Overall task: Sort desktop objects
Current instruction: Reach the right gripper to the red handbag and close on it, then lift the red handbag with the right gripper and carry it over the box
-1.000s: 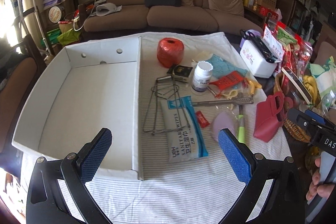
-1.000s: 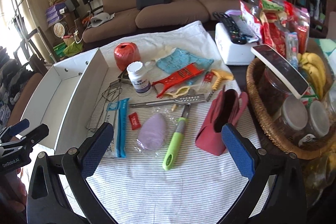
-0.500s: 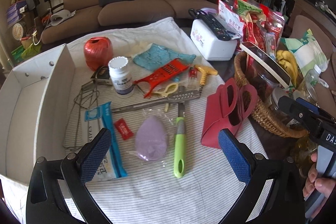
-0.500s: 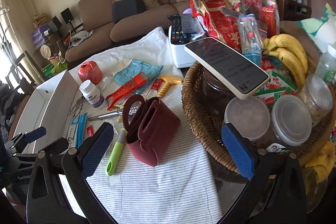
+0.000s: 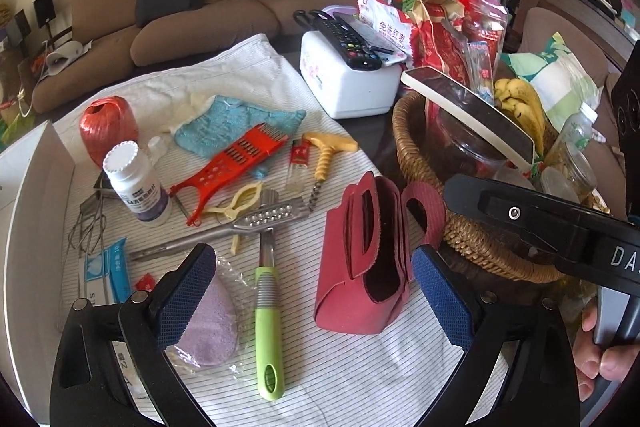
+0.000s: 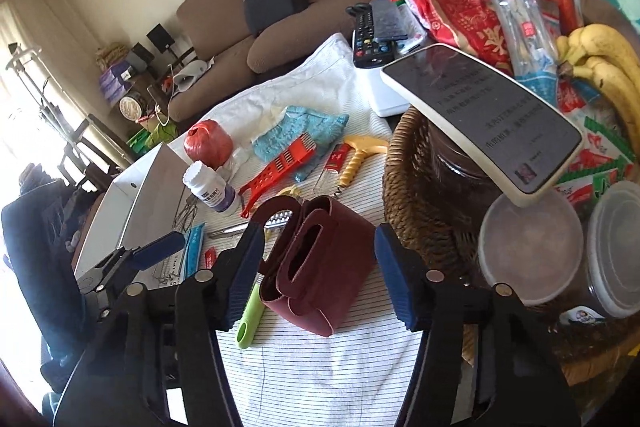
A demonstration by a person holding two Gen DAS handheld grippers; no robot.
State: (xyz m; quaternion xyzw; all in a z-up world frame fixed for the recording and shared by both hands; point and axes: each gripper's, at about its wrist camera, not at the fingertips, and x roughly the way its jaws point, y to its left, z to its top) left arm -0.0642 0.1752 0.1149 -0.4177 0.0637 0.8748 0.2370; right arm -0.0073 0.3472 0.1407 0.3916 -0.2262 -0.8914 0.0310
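A dark red felt pouch (image 5: 360, 267) stands upright on the striped cloth, beside a wicker basket (image 5: 480, 247). My right gripper (image 6: 320, 271) straddles the pouch (image 6: 320, 267). Its jaws are closing, and a thin gap shows at each blue pad. My left gripper (image 5: 314, 291) hovers low over the cloth, wide and just starting to close. Between its pads lie a green-handled peeler (image 5: 268, 327) and the pouch's left side, neither touched. A purple sponge in plastic (image 5: 208, 323) lies under the left pad.
A white open box (image 5: 32, 207) stands at the left edge. A pill bottle (image 5: 136, 183), red grater (image 5: 236, 159), red twine ball (image 5: 106, 127), blue cloth (image 5: 236, 123) and corkscrew (image 5: 328, 151) lie farther back. A phone (image 6: 480, 115) rests on the basket.
Both views have swung right, away from the white box and towards the red pouch and basket. The right jaws have narrowed around the pouch, and both grippers have come lower.
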